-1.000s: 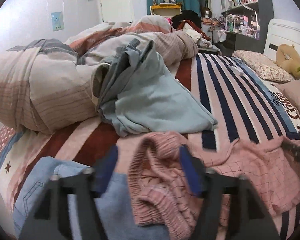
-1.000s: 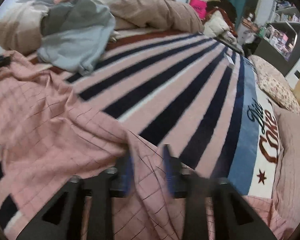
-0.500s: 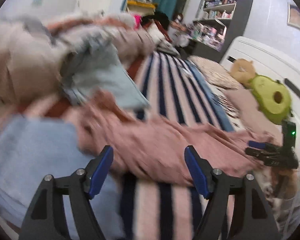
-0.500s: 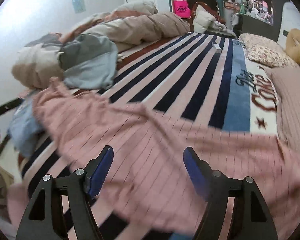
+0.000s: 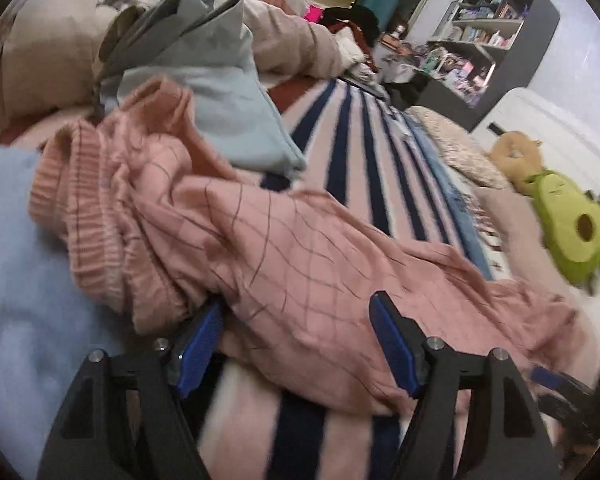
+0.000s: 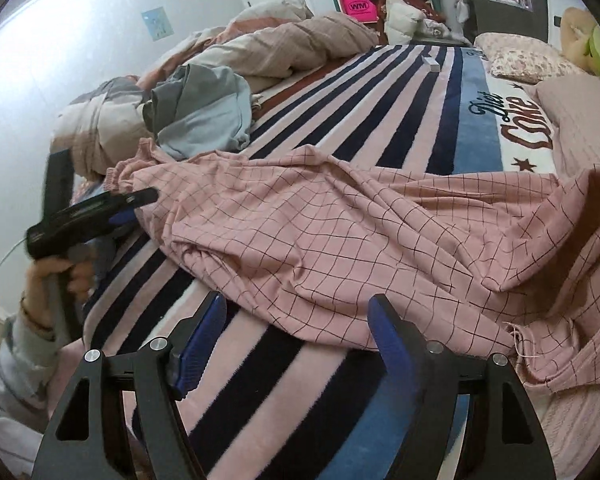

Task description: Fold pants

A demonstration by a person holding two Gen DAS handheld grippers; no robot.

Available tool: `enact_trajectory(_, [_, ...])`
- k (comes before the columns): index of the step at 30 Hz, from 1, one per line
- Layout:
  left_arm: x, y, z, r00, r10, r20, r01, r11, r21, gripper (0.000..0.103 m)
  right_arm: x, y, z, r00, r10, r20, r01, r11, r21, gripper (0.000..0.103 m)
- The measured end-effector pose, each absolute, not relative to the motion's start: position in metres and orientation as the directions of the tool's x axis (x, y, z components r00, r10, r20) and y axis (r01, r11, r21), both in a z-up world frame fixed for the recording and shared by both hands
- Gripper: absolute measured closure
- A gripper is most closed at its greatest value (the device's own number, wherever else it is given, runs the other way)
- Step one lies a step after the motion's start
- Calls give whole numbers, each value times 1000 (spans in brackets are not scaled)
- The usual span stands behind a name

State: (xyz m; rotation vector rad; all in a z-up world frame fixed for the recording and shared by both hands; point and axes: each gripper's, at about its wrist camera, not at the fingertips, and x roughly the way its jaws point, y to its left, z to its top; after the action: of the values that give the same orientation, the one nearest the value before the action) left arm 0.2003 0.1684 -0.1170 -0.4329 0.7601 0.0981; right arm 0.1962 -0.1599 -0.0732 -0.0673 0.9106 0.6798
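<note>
The pink checked pants [image 6: 340, 232] lie spread lengthwise across the striped bed cover [image 6: 380, 112], rumpled, with the ribbed waistband [image 5: 88, 216] at the left end and the leg ends [image 6: 560, 352] at the right. My left gripper [image 5: 300, 332] is open near the waistband end. The cloth's near edge lies between its blue pads [image 5: 392, 344], unpinched. From the right wrist view I see the left gripper [image 6: 112, 208] held by a hand [image 6: 56, 276]. My right gripper [image 6: 300, 332] is open just short of the pants' near edge, with nothing between its fingers.
A grey-blue garment [image 5: 220, 92] and a bundled quilt [image 6: 292, 48] lie beyond the waistband. A light blue garment [image 5: 16, 260] lies at the left. Pillows [image 6: 528, 60] and a green plush toy [image 5: 568, 232] sit at the headboard end. A small white box [image 6: 432, 63] rests on the stripes.
The right gripper was shut on the pink cloth and has let go and pulled back. The left gripper has left the waistband and swung right. The pants now lie stretched out.
</note>
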Motion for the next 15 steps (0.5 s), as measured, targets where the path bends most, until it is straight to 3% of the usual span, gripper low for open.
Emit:
enact_trajectory(2, [208,173,-118,739,-19,-673,-267,909,-319,41,195,-161,-74,420,521,-743,-572,787,229,33])
enact_trajectory(4, [215,177,-114,750,16,-661,-276,916,-291,65,193,-163,-77,418,527,-740,-573,785,236,33])
enact_trajectory(5, [218,180,-112,754,35,-656,-281,920,-274,71,193,-163,-79,417,529,-739,-570,786,240,33])
enact_trajectory(7, [221,188,-105,764,53,-644,-292,917,-271,92,194,-165,-84,411,529,-742,-564,787,249,33])
enact_trajectory(9, [217,193,-94,779,97,-620,-302,924,-235,100,196,-167,-88,409,526,-746,-557,791,253,33])
enact_trajectory(12, [215,204,-91,750,63,-659,-316,909,-273,100,197,-170,-92,405,520,-752,-544,798,259,33])
enact_trajectory(13, [216,208,-97,712,-2,-702,-305,900,-311,93,197,-170,-91,404,521,-751,-541,799,263,33])
enact_trajectory(14, [213,209,-103,686,-44,-726,-303,890,-341,84,197,-171,-91,405,523,-750,-540,799,266,33])
enact_trajectory(15, [210,209,-106,680,-71,-729,-294,885,-361,51,197,-172,-90,406,524,-749,-539,799,267,33])
